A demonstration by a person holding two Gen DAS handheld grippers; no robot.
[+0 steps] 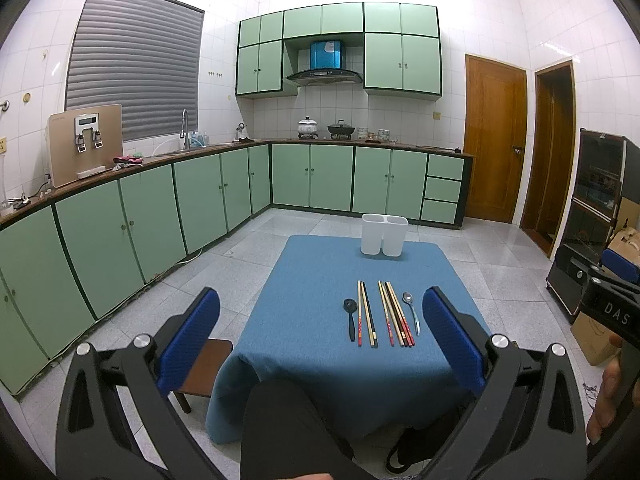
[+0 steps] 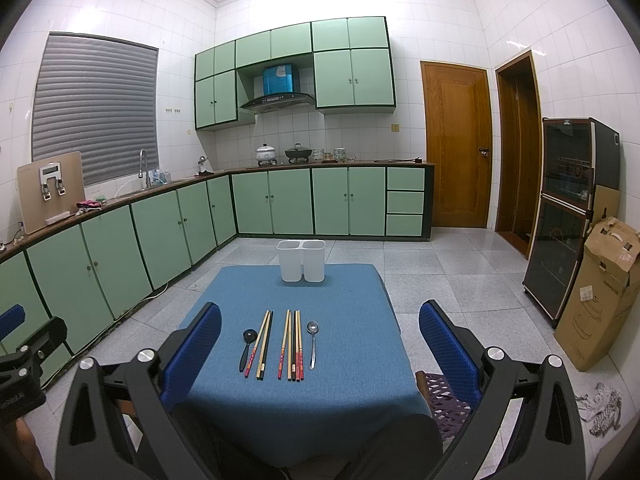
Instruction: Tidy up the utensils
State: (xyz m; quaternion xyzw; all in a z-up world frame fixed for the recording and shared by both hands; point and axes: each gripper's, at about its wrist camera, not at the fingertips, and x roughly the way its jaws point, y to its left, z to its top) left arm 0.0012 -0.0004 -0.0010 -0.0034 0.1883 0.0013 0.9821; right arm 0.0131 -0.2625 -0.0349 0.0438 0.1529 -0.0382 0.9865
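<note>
A low table with a blue cloth (image 1: 312,280) (image 2: 352,300) holds a row of utensils: a black spoon (image 1: 351,318) (image 2: 246,348), several chopsticks (image 1: 394,314) (image 2: 292,344) and a metal spoon (image 1: 412,310) (image 2: 312,342). A white two-compartment holder (image 1: 384,235) (image 2: 302,260) stands upright at the table's far edge. My left gripper (image 1: 320,344) is open and empty, held above and in front of the table's near edge. My right gripper (image 2: 320,352) is open and empty, likewise short of the utensils.
Green kitchen cabinets (image 1: 200,196) line the left and back walls. A brown stool (image 1: 204,364) stands left of the table, a patterned seat (image 2: 444,396) at its right. A dark cabinet (image 2: 568,216) and cardboard box (image 2: 596,296) stand at the right. My knee (image 1: 280,420) is below.
</note>
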